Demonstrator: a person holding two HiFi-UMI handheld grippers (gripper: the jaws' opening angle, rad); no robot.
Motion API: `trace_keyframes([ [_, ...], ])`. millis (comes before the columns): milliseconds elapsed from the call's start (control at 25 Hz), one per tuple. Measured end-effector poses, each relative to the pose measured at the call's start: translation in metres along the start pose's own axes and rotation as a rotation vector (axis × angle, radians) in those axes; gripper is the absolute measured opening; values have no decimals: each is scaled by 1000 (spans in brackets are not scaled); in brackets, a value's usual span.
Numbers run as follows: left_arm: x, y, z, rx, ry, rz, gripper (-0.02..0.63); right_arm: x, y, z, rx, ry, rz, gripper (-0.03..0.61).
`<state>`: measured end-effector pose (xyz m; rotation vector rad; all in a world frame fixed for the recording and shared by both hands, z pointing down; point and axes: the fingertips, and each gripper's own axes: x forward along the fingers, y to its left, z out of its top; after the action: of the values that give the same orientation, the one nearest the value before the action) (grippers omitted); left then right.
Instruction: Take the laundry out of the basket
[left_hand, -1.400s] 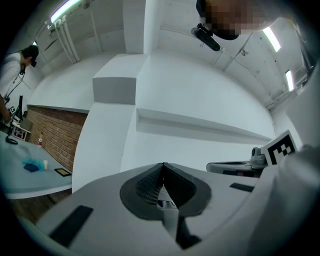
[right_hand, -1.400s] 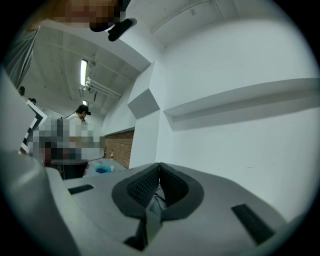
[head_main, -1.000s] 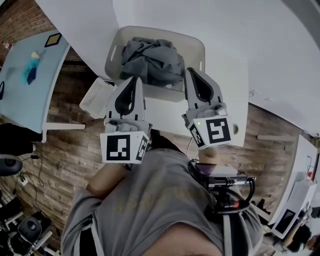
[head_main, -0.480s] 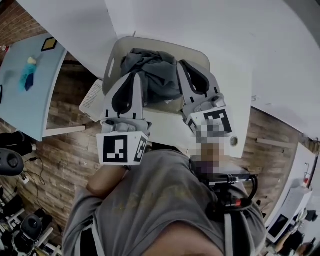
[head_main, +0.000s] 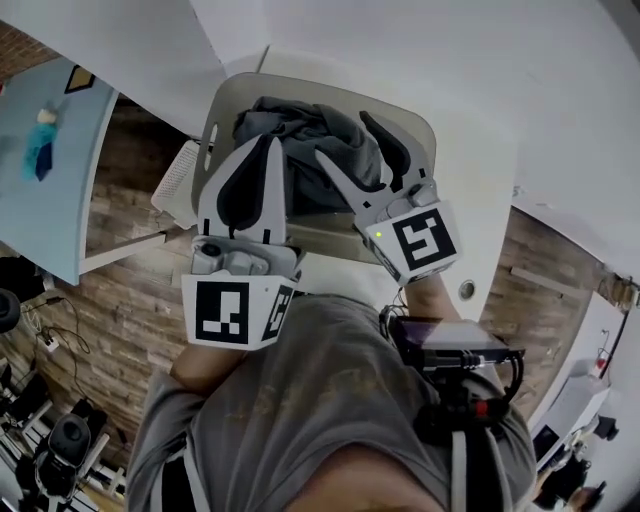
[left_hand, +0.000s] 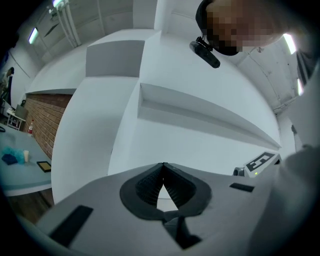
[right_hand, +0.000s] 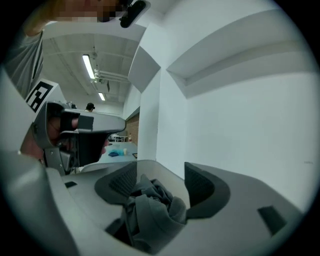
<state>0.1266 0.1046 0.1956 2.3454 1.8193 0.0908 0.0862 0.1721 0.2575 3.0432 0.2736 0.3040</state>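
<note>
A white laundry basket (head_main: 214, 125) stands on a white table and holds a crumpled grey garment (head_main: 300, 120). In the head view my left gripper (head_main: 268, 141) hangs over the basket's left side with its jaws shut and nothing in them; the left gripper view shows the same gripper (left_hand: 163, 169) against a white wall. My right gripper (head_main: 342, 136) is over the garment, its jaws opening. The right gripper view shows the right gripper (right_hand: 161, 184) with the grey garment (right_hand: 150, 212) bunched in the gap. The right pad (right_hand: 200, 186) stands apart from the cloth. The basket rim (right_hand: 150, 163) curves behind.
The white table (head_main: 470, 200) ends at a brick-patterned floor (head_main: 120, 290). A white perforated crate (head_main: 175, 185) lies below the basket's left side. A light blue table (head_main: 45, 190) stands at the far left. White walls (left_hand: 200, 75) rise close ahead.
Both grippers have moved forward over the basket. The right gripper's jaws, shut a second ago, now stand apart around the grey garment. The left jaws stay shut.
</note>
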Motion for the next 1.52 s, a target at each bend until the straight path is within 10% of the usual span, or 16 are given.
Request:
trace_keyframes([
  [440, 33, 30, -28, -82, 68, 43, 9, 33, 16, -91, 70, 361, 175, 502],
  [880, 57, 52, -57, -132, 124, 76, 9, 51, 17, -135, 81, 499, 228, 514],
  [1360, 53, 49, -50, -113, 123, 60, 9, 53, 22, -127, 24, 481, 248, 98],
  [1520, 42, 43, -37, -91, 100, 65, 9, 47, 18, -113, 17, 436, 222, 54],
])
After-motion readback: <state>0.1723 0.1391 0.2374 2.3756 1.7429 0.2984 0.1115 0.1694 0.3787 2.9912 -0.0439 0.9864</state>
